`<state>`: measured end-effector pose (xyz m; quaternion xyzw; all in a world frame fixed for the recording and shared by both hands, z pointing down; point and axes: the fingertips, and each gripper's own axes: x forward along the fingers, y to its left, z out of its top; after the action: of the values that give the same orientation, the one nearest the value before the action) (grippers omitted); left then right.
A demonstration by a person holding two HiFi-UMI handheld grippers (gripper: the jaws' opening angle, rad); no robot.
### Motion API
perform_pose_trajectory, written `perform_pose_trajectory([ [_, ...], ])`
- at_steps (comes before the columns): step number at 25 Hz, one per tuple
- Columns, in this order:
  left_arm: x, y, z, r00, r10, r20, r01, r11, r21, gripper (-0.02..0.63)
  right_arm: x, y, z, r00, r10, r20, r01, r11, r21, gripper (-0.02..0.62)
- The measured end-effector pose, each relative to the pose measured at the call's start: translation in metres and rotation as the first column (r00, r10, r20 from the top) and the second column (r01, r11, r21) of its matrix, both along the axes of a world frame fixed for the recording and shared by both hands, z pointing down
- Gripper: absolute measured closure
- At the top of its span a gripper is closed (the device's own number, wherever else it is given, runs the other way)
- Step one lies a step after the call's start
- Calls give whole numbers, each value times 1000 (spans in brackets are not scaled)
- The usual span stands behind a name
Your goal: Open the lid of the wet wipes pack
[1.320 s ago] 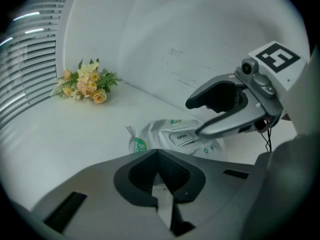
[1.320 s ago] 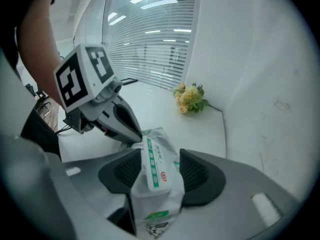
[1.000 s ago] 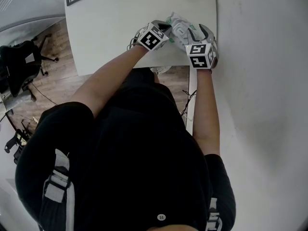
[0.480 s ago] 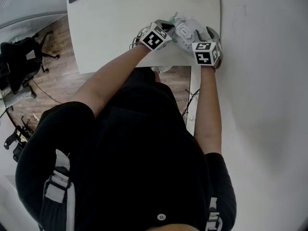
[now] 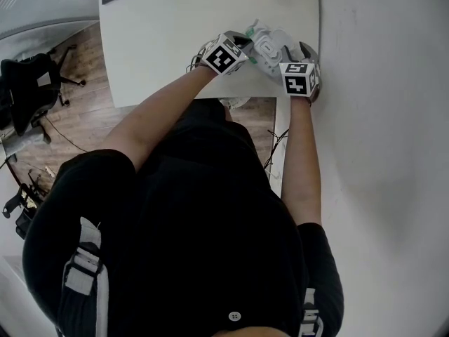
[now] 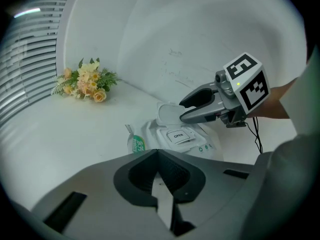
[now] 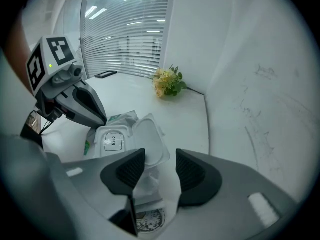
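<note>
Left gripper (image 6: 158,156): jaws together, nothing seen between them; tip at pack's crinkled end, likely pinning it. Wet wipes pack (image 6: 181,136) lies flat on white table (image 5: 168,27), near its right edge. Lid (image 7: 148,136) already flipped up, clear of OPEN label (image 7: 113,142). Right gripper (image 7: 161,156): jaws half apart, lid rim in gap, pads not pressing. To do it well: press pack down, nudge lid fully back, gently, no crushing.

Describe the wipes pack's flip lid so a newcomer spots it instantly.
On the white table, near the corner by the wall, lies the wet wipes pack. Its flip lid is the rounded translucent flap swung open beside the sticker printed OPEN.
</note>
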<state>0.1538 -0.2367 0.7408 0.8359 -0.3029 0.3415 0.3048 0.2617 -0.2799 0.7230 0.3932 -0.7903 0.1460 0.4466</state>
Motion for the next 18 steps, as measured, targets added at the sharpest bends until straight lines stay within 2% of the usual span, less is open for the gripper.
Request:
perform_pose_trajectory([
  [10,0,25,-43,999,25,-38,-23,998,52,601,3,41,-41,992,25,124,-29,999,32,391],
  [18,9,41,-76,997,61,-50,-55,993,107,600,-3,78,-84,953,30,301,-53,996,72,391],
])
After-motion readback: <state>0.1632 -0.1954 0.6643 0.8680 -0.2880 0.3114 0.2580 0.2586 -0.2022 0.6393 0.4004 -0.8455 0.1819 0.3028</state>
